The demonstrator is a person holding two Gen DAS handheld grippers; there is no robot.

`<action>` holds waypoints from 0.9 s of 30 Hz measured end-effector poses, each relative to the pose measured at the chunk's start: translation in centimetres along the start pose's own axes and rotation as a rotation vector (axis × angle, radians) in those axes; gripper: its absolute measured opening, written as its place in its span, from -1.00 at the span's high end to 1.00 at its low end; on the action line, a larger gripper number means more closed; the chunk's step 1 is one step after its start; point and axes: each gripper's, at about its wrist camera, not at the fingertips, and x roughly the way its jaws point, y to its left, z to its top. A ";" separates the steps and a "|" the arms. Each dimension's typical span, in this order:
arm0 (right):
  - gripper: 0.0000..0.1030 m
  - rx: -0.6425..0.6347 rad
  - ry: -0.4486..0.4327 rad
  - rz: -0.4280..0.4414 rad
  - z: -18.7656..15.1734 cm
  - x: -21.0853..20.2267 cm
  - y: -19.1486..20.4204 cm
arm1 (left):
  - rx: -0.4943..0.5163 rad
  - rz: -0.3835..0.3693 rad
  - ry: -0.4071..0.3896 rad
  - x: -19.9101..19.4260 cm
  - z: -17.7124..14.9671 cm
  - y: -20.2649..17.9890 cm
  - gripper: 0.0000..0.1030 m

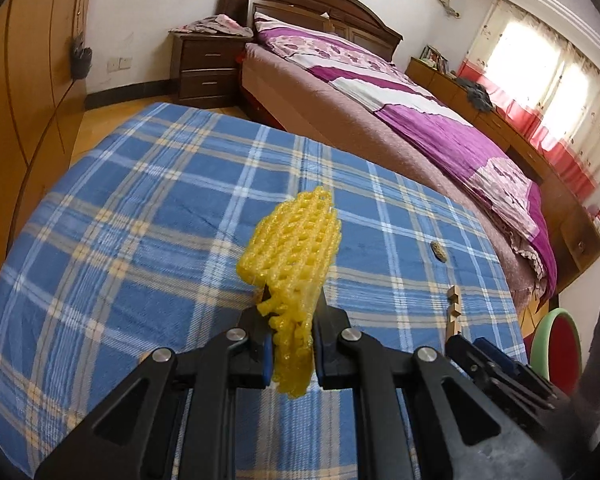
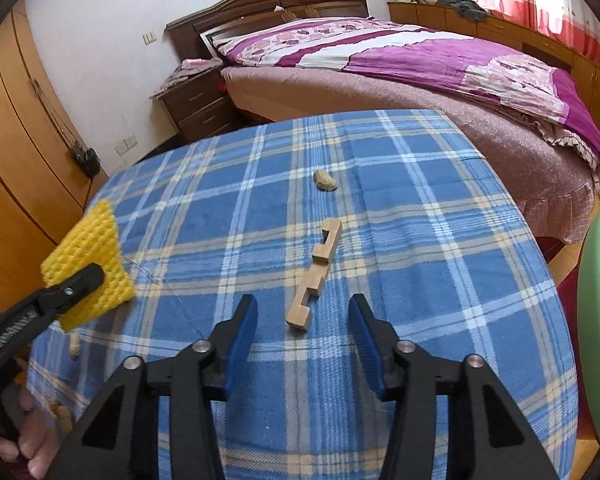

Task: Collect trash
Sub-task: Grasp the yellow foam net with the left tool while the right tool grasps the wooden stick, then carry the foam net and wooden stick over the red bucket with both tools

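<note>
My left gripper (image 1: 291, 312) is shut on a yellow foam net sleeve (image 1: 294, 248), which it holds up above the blue plaid tablecloth (image 1: 140, 220). The right wrist view shows the same yellow foam net (image 2: 90, 260) at the left, pinched by the left gripper (image 2: 88, 276). My right gripper (image 2: 303, 312) stands open just above the cloth, with nothing between its blue pads. Just ahead of it lies a notched wooden piece (image 2: 318, 276). Farther off sits a small brown nut shell (image 2: 325, 180). The left wrist view also shows the wooden piece (image 1: 453, 308) and the shell (image 1: 439, 251).
More shells (image 2: 74, 346) lie at the table's near left edge, by a person's hand (image 2: 32, 440). A bed with a purple cover (image 2: 440, 64) stands behind the table, a dark nightstand (image 2: 196, 100) beside it. A green-rimmed red basin (image 1: 556, 344) sits low at the right. Wooden wardrobes (image 1: 32, 92) line the left.
</note>
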 end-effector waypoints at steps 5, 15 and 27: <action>0.30 -0.038 -0.009 -0.058 -0.1 0.7 0.4 | -0.022 -0.012 -0.003 -0.3 -0.1 0.7 0.73; 0.75 -0.035 -0.020 -0.095 -0.1 0.6 -0.5 | -0.027 -0.046 -0.016 -1.8 -0.3 0.7 0.73; 0.75 0.039 -0.047 -0.002 -1.5 -3.3 -2.0 | 0.011 -0.088 -0.027 -3.9 -1.0 -1.0 0.73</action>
